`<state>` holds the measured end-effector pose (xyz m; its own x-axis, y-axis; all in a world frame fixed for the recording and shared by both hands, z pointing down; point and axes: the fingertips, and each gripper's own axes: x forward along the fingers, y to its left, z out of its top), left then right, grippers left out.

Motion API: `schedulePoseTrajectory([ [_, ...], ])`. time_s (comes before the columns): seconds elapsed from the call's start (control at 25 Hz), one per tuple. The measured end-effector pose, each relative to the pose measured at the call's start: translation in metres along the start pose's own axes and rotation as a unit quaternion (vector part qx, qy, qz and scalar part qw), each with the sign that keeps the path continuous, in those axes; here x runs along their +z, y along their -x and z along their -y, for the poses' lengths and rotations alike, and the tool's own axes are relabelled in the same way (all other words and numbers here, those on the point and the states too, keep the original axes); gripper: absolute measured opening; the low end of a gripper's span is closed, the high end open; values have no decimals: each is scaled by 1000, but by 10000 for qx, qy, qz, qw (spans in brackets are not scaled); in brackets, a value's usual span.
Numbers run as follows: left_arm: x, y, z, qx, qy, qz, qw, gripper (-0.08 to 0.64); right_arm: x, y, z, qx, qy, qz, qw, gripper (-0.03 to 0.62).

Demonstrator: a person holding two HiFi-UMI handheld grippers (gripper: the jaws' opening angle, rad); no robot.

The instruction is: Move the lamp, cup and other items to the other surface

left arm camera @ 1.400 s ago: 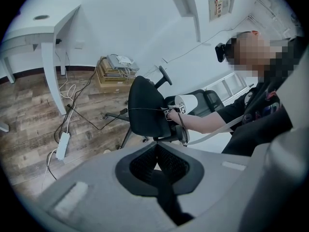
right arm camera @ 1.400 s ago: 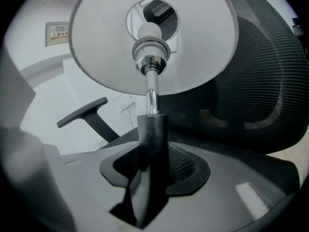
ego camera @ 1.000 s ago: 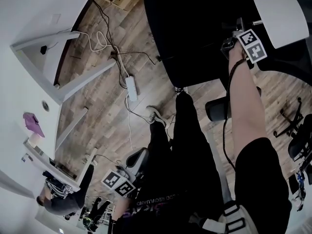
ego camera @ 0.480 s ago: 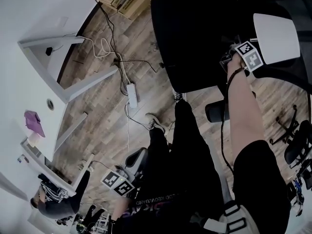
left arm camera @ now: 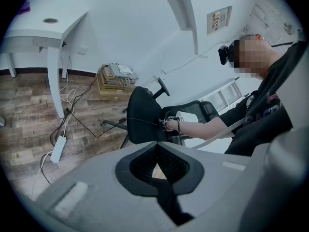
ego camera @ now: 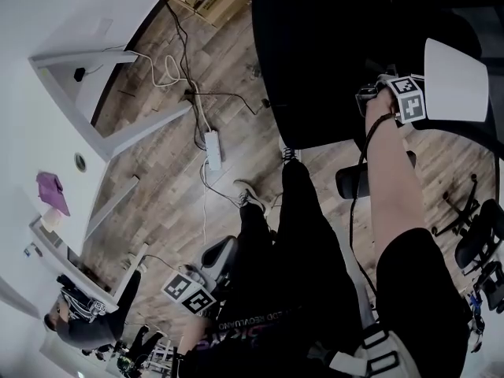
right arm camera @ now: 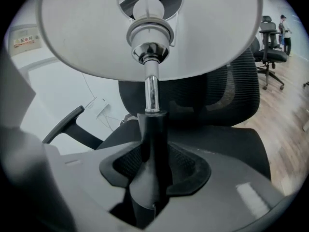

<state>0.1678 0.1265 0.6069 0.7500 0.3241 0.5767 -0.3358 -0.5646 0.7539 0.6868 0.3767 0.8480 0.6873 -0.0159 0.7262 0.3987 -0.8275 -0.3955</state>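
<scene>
Right claw [right arm camera: 153, 166]: mine, just been closing, clamped on the white-shaded chrome-stemmed lamp [right arm camera: 150, 93], shade at twelve o'clock.
Left claw [left arm camera: 157, 153]: mine, jaws together, empty.

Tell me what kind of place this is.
Most likely an office: a black swivel chair, a white desk, and a power strip with cables on the wood floor.

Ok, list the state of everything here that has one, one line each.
lamp: shade on, looks unlit, black stem gripped in the right claw.
right claw: jaws have just been closing, now shut on the lamp stem.
left claw: shut, nothing in it.
office chair: upright on the floor.
power strip: lying on the floor, cables attached.
</scene>
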Motion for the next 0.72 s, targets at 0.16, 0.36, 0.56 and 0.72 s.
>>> schedulePoseTrajectory([
  [0.16, 5, -3, 3, -51, -66, -8, 10000, 0, -1, 0, -1, -246, 24, -36, 9997, 164],
  [0.36, 9, -1, 6, -69, -91, 63, 9999, 0, -8, 3, -1, -267, 317, -249, 9988, 181],
  [0.56, 14, 6, 5, -135, -164, 252, 9995, 0, -24, 22, 2, -384, 365, -387, 9978, 184],
  [0.72, 22, 16, 11, -336, -329, 518, 9975, 0, -29, 60, 0, -375, 224, -372, 9984, 48],
])
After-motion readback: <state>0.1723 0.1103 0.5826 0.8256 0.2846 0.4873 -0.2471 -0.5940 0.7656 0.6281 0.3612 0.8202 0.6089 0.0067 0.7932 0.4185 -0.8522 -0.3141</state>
